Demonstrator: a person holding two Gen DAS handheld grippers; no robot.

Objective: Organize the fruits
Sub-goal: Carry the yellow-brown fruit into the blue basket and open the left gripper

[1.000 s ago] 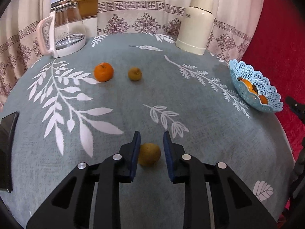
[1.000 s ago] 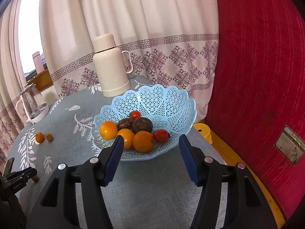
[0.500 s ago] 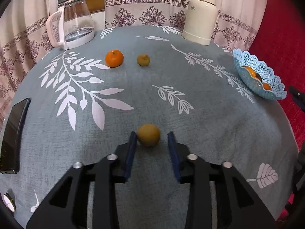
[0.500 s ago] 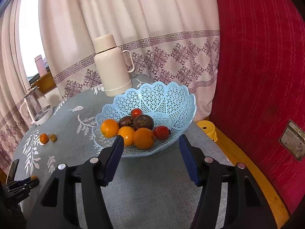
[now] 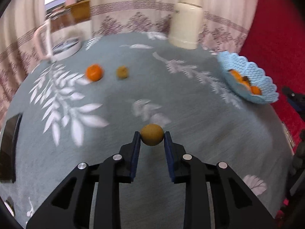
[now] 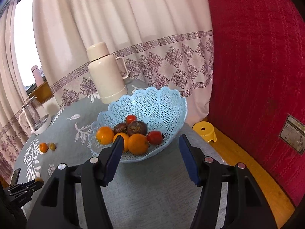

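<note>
Teal tablecloth [image 5: 106, 152]: left gripper [image 5: 152, 139] clamps brown fruit [image 5: 152, 134]; basket [image 5: 266, 95] lies far right, nearer right gripper [image 6: 150, 148], jaws apart & empty.

Your left gripper [image 5: 152, 137] points steeply down toward the near edge of the tabletop [image 5: 200, 118], both blue pads pressed against a small brown round fruit [image 5: 152, 134] at the fingertips. Black finger arms run back to the bottom of the left wrist view.

Your right gripper [image 6: 150, 143] sits at the tabletop's right edge, angled mildly down, jaws apart with nothing between the pads. Its tip [image 5: 293, 98] shows at the left wrist view's right edge.
</note>
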